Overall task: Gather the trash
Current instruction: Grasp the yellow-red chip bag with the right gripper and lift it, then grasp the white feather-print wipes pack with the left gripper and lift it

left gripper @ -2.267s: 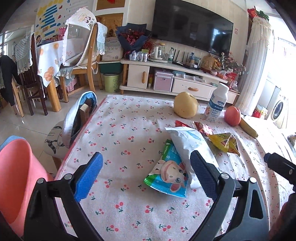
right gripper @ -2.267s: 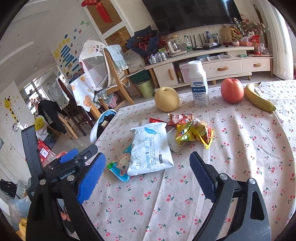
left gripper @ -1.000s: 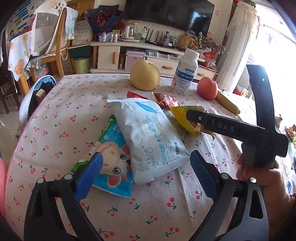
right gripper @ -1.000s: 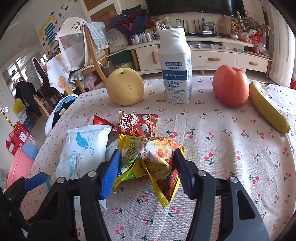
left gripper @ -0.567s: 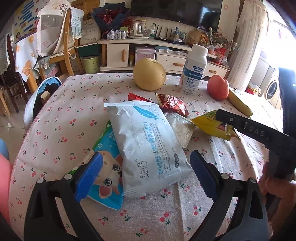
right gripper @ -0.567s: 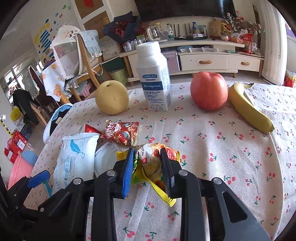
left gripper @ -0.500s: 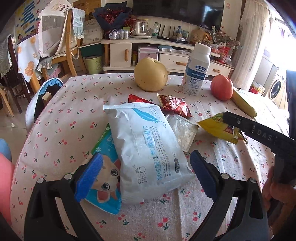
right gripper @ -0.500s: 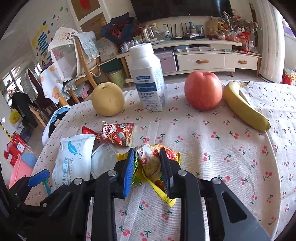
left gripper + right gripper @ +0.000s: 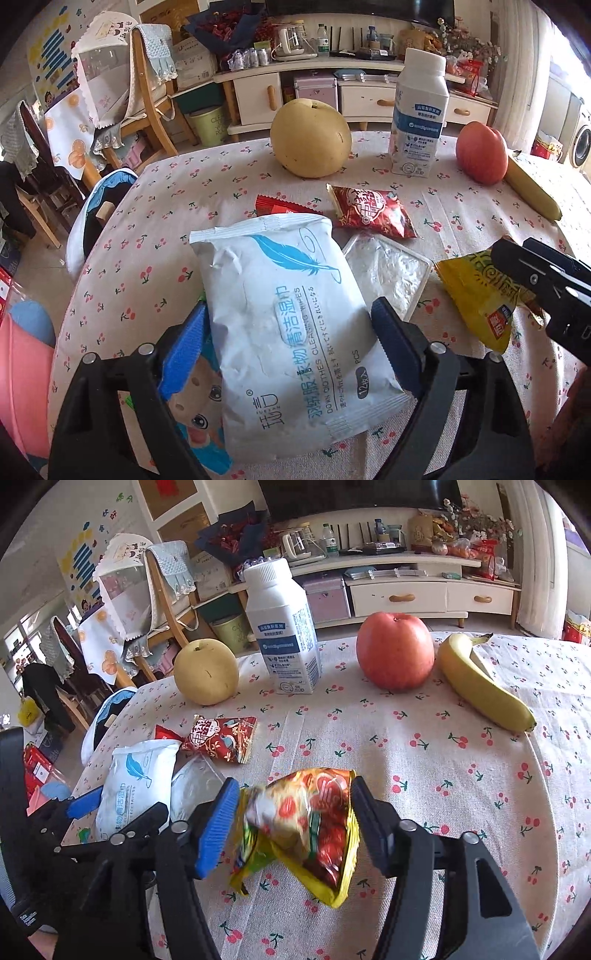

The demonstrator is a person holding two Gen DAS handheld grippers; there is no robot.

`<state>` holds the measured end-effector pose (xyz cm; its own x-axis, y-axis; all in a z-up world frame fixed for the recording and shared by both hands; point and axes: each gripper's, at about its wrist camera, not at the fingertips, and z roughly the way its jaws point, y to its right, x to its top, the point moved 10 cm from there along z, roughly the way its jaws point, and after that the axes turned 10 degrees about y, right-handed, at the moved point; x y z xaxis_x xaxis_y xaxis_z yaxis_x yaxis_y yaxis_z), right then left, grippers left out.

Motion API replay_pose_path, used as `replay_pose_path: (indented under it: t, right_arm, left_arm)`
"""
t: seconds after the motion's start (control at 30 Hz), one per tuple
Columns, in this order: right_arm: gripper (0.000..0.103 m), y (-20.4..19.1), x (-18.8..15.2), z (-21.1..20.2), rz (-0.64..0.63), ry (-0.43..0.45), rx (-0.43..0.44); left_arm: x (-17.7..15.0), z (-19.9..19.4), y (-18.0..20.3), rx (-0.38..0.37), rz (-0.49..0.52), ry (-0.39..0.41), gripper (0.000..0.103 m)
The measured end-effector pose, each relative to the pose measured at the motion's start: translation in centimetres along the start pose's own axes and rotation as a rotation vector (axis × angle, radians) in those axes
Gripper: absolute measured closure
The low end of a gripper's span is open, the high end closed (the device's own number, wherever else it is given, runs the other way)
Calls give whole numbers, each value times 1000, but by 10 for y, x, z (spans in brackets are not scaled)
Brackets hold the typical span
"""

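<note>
My right gripper point(image 9: 291, 812) is shut on a crumpled yellow and red snack bag point(image 9: 303, 827), lifted a little off the cherry-print tablecloth point(image 9: 424, 768); the bag also shows in the left wrist view point(image 9: 480, 295). My left gripper point(image 9: 288, 339) is open, its jaws on either side of a white wet-wipes pack point(image 9: 291, 317) that lies over a blue cartoon pack point(image 9: 199, 406). A red snack wrapper point(image 9: 369, 210), a small red packet point(image 9: 280, 208) and a clear plastic wrapper point(image 9: 388, 269) lie beyond the wipes.
At the table's far side are a yellow pear point(image 9: 310, 140), a white milk bottle point(image 9: 419, 114), a red apple point(image 9: 480, 153) and a banana point(image 9: 532, 188). A pink bin point(image 9: 18, 373) stands left of the table. A chair with a blue bag point(image 9: 99, 218) is at the left edge.
My right gripper closed on the yellow snack bag and lifted it toward me. My left gripper moved forward and lower until its open jaws straddle the white wipes pack.
</note>
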<state>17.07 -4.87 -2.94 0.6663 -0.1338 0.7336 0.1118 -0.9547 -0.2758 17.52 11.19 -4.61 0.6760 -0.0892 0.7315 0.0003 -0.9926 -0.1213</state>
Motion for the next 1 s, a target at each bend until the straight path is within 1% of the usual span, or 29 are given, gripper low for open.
replay_pose_path:
  t: [0.03, 0.07, 0.1, 0.13, 0.2, 0.23, 0.33, 0.4, 0.43, 0.5, 0.53, 0.57, 0.6, 0.63, 0.7, 0.83, 0.9, 0.93, 1.0]
  right_arm:
    - [34, 1, -1, 2, 0, -7, -2]
    - [30, 2, -3, 4, -2, -16, -11]
    - [28, 4, -4, 6, -3, -25, -25]
    - [24, 6, -7, 8, 1, -36, -34]
    - [24, 8, -12, 12, 17, -55, -28]
    - [24, 8, -13, 13, 18, -59, -29]
    - [24, 7, -15, 15, 0, -58, -39]
    - [26, 5, -15, 15, -15, -56, -42]
    - [33, 3, -14, 14, -31, -50, -45]
    - [34, 0, -13, 13, -61, -42, -54]
    - [36, -1, -13, 13, -75, -38, -59]
    - [40, -3, -12, 12, -90, -33, -64]
    - [43, -4, -12, 11, -103, -27, -68]
    - [47, -4, -11, 10, -111, -21, -70]
    - [49, -4, -10, 10, -120, -17, -77]
    - [52, 6, -8, 9, -84, -16, -75]
    - [52, 10, -7, 8, -65, -15, -72]
    - [52, 12, -6, 7, -54, -13, -69]
    - [52, 13, -5, 6, -40, -12, -63]
  left_arm:
    - [0, -2, -1, -4, -5, 3, 22]
    - [1, -3, -2, -7, -12, 8, 24]
    - [2, -7, -5, -5, -23, 21, 34]
    - [4, -11, -9, -6, -37, 32, 46]
    - [6, -14, -14, -38, -72, 20, 55]
    - [4, -14, -15, -59, -88, 6, 57]
    - [0, -16, -20, -86, -117, -6, 60]
    - [-2, -18, -20, -110, -134, -9, 60]
    - [-4, -19, -19, -132, -154, -13, 59]
    - [-8, -17, -16, -150, -174, -26, 50]
    - [-10, -16, -14, -149, -172, -34, 40]
    - [-9, -16, -11, -150, -169, -34, 35]
    - [-8, -17, -7, -147, -162, -26, 28]
    - [-6, -17, -3, -135, -147, -18, 20]
    - [-1, -16, 3, -99, -106, -10, 12]
    - [-1, -2, 13, -8, -18, -20, 12]
    - [0, 2, 17, 9, -8, -8, 12]
    - [1, 2, 18, 14, -7, -2, 16]
    - [2, 2, 20, 24, -2, 2, 19]
